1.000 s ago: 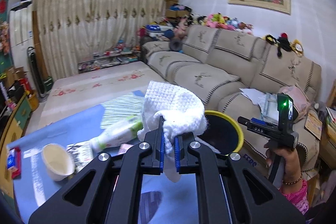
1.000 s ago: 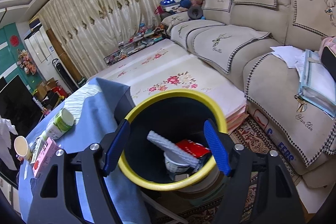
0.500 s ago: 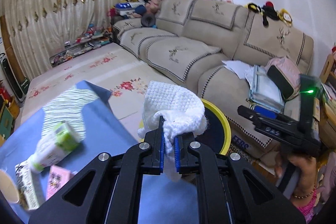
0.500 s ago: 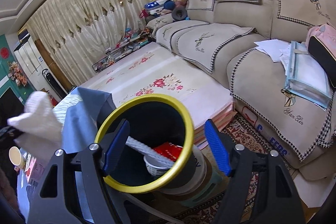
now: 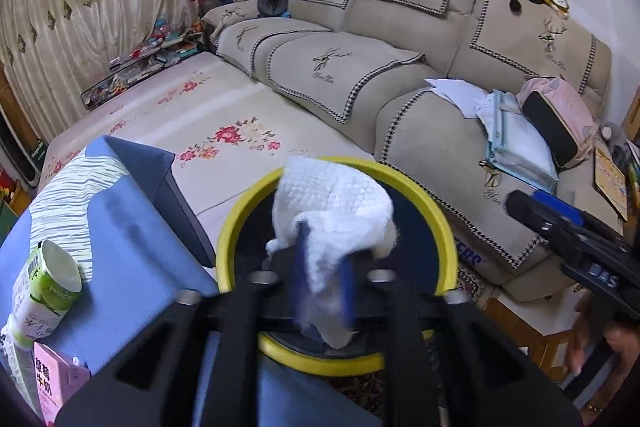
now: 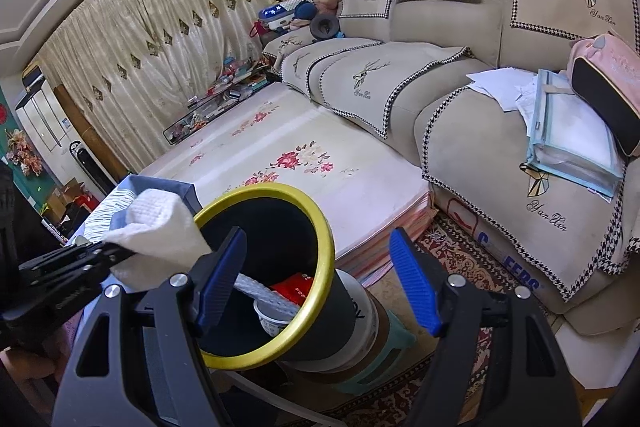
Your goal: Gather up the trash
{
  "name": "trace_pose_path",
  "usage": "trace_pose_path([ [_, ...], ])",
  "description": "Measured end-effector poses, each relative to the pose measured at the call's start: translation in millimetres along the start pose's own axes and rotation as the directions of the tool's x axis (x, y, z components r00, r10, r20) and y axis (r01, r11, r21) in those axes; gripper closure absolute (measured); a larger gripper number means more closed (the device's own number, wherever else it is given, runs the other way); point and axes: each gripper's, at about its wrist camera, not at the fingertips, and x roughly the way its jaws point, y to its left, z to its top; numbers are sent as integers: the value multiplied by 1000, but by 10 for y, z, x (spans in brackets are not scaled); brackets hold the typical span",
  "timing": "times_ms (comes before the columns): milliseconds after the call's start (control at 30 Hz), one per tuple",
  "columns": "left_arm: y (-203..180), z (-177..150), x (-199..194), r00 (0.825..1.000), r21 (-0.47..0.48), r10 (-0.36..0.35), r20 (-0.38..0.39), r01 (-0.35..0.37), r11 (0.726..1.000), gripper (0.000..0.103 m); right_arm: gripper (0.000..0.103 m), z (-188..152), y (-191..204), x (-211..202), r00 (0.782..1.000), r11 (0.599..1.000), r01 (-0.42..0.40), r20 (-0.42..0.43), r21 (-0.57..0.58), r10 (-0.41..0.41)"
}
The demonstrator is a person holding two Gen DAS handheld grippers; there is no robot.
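Left gripper [image 5: 323, 297]: over the bin mouth, angled down; jaws just been opening, now partway apart; white cloth between the blue pads, draped over them; blur hides whether the pads press on it.
Cloth [image 5: 332, 211]: crumpled waffle-weave wad, above the bin's opening, top fold over the far rim; in the right wrist view [image 6: 160, 227] at the bin's left edge, on the tip of the left gripper [image 6: 116, 253].
Bin [image 5: 244, 219]: black with a yellow rim, beside the table corner, standing on a white bucket [image 6: 366, 315] atop a green stool [image 6: 394, 345].
Inside bin: white cup [image 6: 274, 317], red wrapper [image 6: 294, 285], white textured strip [image 6: 260, 293].
Right gripper [image 6: 316, 285]: jaws wide apart, nothing between the pads; left finger in front of the bin's opening, right finger over the rug beside it; seen from the left wrist at the right edge [image 5: 568, 227], held by a hand [image 5: 584, 343].
Table [image 5: 120, 247]: blue cover, striped cloth at the far end.
On table: white-and-green bottle [image 5: 44, 291] lying on its side, pink carton [image 5: 52, 383] just below it at the near left edge.
Sofa [image 5: 400, 75]: beige, behind the bin; papers, a folder and a pink bag on the right seat.
Floor: floral mat [image 6: 288, 163] between table and sofa, patterned rug [image 6: 460, 263] under the stool.
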Motion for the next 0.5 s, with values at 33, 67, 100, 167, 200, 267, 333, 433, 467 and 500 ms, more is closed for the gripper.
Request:
trace_pose_path([
  [33, 20, 0, 23, 1000, -9, 11, 3, -11, 1000, 34, 33, 5, 2, -4, 1000, 1000, 1, 1, 0, -1],
  [67, 30, -4, 33, 1000, -14, 15, 10, -15, 1000, 28, 33, 5, 3, -7, 1000, 1000, 1, 2, 0, -1],
  [100, 46, -6, 35, 1000, -17, 20, 15, -20, 1000, 27, 33, 5, 4, -7, 1000, 1000, 2, 2, -1, -2],
  [167, 62, -7, 33, 1000, -25, 14, 6, -14, 1000, 27, 33, 4, -2, -12, 1000, 1000, 5, 2, -1, -5],
  [200, 59, -2, 14, 1000, -31, 11, 10, -11, 999, 27, 33, 3, -3, -21, 1000, 1000, 5, 2, -1, -5],
  [267, 77, -31, -159, 999, -38, 4, 41, -2, 999, 26, 33, 3, -5, -21, 1000, 1000, 5, 2, -4, -5],
  [333, 99, -74, -339, 997, -44, 2, 73, 1, 999, 20, 33, 1, 19, -34, 1000, 1000, 5, 4, -9, -4],
  [433, 176, -147, -607, 995, -38, -12, 96, 15, 999, 9, 32, 0, 59, -51, 1000, 1000, 2, 4, -20, -2],
  [467, 193, -160, -663, 995, -34, -11, 95, 15, 999, 9, 32, 2, 81, -55, 1000, 1000, 2, 4, -24, -2],
  [500, 220, -161, -697, 996, -32, -14, 84, 17, 999, 8, 32, 4, 99, -59, 1000, 1000, 1, 4, -26, -1],
])
